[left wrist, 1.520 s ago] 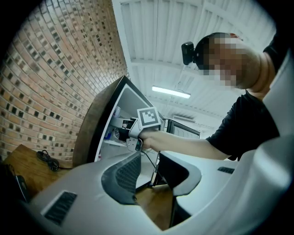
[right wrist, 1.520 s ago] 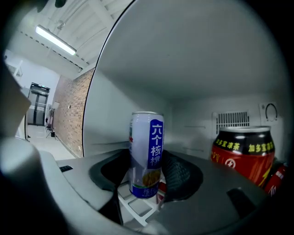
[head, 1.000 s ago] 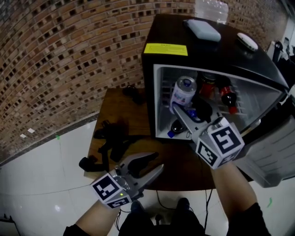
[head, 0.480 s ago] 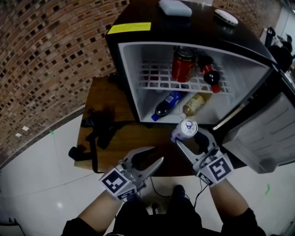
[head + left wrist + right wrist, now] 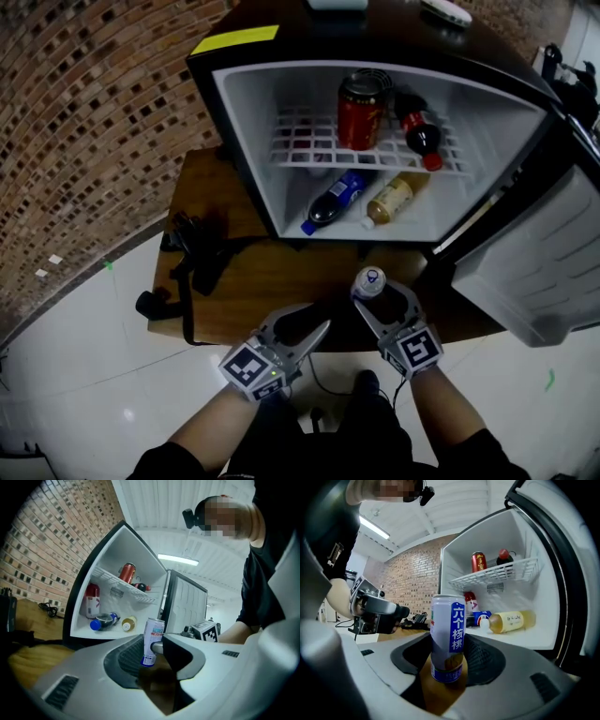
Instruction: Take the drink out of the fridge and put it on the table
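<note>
Brick wall (image 5: 84, 112) on the left, glossy white tiled floor (image 5: 66, 375) below, and a brown wooden worktop (image 5: 253, 281) in the middle of it all. On that worktop stands a black mini fridge (image 5: 375, 33), its door (image 5: 525, 262) swung wide to the right. Inside, a white wire shelf (image 5: 300, 141) carries an upright red can (image 5: 359, 112) and a dark bottle with a red cap (image 5: 417, 131) just beside it. Under the shelf, a blue-labelled bottle (image 5: 333, 199) and a pale yellow bottle (image 5: 394, 199) lie on their sides, side by side. Over at the worktop's left edge sits a tangle of black straps (image 5: 197, 253).

Now the action: the right gripper (image 5: 382, 295) is out in front of the fridge, near the worktop's front edge, and its jaws are pinching the white and blue drink can (image 5: 368, 281) from both sides. The can is upright and clear of the fridge. Its base looks to be down on the wood, though from these angles I can't be certain it touches.

The left gripper (image 5: 317, 319) hovers just beside the right one, over the same front edge. Its jaws are spread, with only bare wood showing in the gap between them.
</note>
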Demonstrator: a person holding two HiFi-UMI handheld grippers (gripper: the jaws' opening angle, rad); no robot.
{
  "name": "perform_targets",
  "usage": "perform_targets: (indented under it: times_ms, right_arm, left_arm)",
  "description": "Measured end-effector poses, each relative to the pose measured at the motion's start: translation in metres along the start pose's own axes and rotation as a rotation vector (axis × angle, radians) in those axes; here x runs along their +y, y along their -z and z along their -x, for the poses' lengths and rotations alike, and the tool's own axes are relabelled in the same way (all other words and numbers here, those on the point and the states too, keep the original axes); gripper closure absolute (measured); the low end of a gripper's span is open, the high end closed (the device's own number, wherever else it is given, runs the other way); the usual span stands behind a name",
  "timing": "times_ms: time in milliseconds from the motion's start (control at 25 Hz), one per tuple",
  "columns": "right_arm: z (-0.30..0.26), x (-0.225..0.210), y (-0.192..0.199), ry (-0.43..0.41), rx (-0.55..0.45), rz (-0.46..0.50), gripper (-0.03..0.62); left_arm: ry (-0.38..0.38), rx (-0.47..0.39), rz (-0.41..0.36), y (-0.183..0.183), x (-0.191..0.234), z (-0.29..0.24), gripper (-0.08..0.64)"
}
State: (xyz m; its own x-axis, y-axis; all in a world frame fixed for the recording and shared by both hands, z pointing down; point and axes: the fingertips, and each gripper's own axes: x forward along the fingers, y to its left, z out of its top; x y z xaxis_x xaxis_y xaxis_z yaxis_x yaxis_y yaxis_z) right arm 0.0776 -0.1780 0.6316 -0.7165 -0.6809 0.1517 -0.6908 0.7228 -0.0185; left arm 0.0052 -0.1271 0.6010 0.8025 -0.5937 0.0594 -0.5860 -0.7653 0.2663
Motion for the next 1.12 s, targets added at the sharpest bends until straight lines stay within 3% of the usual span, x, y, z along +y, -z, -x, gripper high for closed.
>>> perform_targets:
  times_ms: [480, 520, 600, 800, 1120]
  right_arm:
    - [0.0, 0.0, 0.033, -0.014, 0.087, 0.033, 0.34]
    - [0.0, 0.0, 0.035, -0.016, 0.106, 0.024, 0.329]
    - [0.003, -0.001, 0.036, -0.022, 0.114, 0.011, 0.245]
    - [0.028, -0.007, 0.017, -0.013, 0.103, -0.024, 0.227]
    - [0.089, -0.014, -0.056, 0.019, 0.069, -0.106, 0.25]
  left_arm:
    - [-0.008, 0.018, 0.016, 0.002, -0.001, -0.004, 0.436]
    - [-0.011, 0.017, 0.021, -0.001, -0.002, -0.003, 0.436]
    - [-0.019, 0.012, 0.027, -0.009, -0.003, -0.001, 0.436]
    - [-0.035, -0.004, 0.038, -0.039, -0.009, 0.005, 0.436]
    - [-0.06, -0.038, 0.034, -0.106, -0.029, 0.024, 0.436]
